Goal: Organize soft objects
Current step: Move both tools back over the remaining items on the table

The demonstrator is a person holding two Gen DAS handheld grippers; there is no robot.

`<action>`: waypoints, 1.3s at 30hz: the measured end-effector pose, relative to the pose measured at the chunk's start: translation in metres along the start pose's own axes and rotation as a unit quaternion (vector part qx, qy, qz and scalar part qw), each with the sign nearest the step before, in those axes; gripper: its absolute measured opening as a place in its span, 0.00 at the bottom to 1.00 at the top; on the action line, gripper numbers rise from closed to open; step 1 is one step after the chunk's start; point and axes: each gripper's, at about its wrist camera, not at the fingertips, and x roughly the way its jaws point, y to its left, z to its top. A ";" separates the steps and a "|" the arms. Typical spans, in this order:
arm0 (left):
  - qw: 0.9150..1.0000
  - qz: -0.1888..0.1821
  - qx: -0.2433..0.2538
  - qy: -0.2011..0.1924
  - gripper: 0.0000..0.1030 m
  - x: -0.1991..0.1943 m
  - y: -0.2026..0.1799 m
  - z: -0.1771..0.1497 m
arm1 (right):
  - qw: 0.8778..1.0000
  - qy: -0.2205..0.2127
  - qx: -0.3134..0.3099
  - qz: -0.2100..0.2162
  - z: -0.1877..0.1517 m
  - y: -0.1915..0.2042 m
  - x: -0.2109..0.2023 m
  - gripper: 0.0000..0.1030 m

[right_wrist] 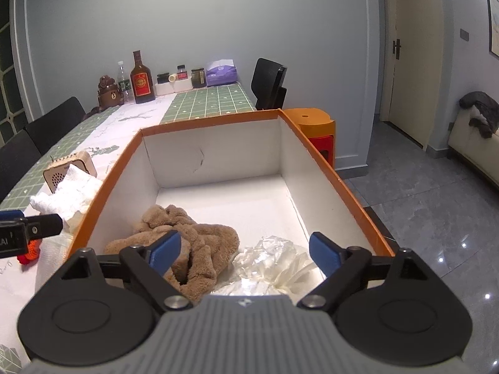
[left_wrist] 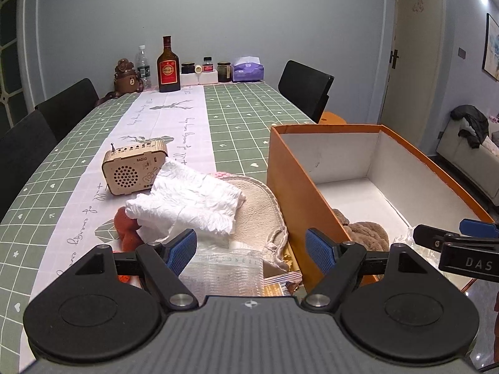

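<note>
An orange box with a white inside stands on the table's right side; it also shows in the right wrist view. Inside it lie a brown plush towel and a crumpled clear plastic bag. Left of the box is a pile: a white crumpled cloth, a beige cloth, a red knitted item and a clear packet. My left gripper is open and empty above the pile's near edge. My right gripper is open and empty over the box's near end.
A wooden radio stands behind the pile. Bottles, jars, a bear figure and a tissue box line the table's far end. Black chairs stand around the table. An orange stool stands beyond the box.
</note>
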 end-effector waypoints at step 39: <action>0.989 0.086 -0.113 -0.030 0.90 -0.066 0.142 -0.044 | 0.977 -0.059 -0.140 0.147 -0.044 0.178 -0.057 0.88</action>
